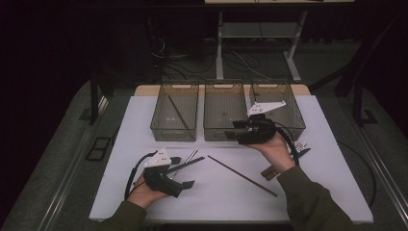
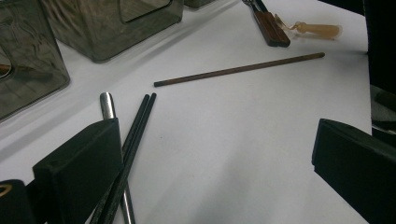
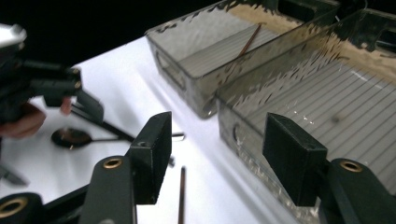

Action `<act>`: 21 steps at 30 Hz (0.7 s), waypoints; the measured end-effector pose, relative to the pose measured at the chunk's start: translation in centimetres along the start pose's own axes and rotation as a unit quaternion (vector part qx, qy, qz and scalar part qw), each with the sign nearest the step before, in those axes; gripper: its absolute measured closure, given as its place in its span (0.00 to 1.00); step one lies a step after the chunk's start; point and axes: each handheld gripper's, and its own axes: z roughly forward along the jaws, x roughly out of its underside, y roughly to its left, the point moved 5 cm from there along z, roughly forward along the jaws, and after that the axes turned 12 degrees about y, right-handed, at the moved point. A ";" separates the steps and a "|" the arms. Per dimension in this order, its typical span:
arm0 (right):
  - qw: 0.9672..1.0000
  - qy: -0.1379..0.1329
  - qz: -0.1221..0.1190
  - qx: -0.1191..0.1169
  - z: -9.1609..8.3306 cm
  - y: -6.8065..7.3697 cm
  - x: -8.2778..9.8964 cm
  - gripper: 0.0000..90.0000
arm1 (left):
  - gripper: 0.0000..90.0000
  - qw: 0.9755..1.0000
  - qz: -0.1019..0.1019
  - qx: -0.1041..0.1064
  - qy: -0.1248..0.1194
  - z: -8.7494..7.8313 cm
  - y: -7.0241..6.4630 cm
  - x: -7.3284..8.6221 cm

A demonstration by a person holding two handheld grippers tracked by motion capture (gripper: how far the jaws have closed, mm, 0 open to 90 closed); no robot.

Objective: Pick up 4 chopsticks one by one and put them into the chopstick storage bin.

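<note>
Both grippers [image 1: 185,184] [image 1: 236,131] gape, empty — thin black chopsticks [image 2: 133,140] beside, perhaps touching, the left.

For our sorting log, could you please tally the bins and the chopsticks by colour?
Bins: 3, left, middle, right
Brown chopsticks: 2, one in the left bin, one on the table
Black chopsticks: 2
Total: 7
</note>
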 end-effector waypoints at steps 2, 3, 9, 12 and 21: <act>1.000 0.001 -0.006 0.005 -0.4 0.1 0.6 0.46 | 0.01 1.000 -0.001 -0.001 -0.003 0.0 0.0 0.0; 1.000 0.000 -0.006 -0.002 -0.6 0.2 1.0 0.46 | 0.01 1.000 -0.002 -0.001 -0.004 -0.1 0.0 0.0; 1.000 0.005 -0.011 -0.006 -1.3 0.7 3.2 0.44 | 0.00 1.000 -0.001 -0.001 -0.002 -0.1 0.1 0.0; 1.000 0.007 -0.008 -0.007 -1.6 0.7 4.4 0.43 | 0.00 1.000 -0.002 -0.006 -0.004 -0.2 0.3 0.0; 1.000 0.029 0.001 -0.001 -2.4 0.7 8.0 0.43 | 0.00 1.000 0.001 -0.011 0.003 -0.6 0.4 0.2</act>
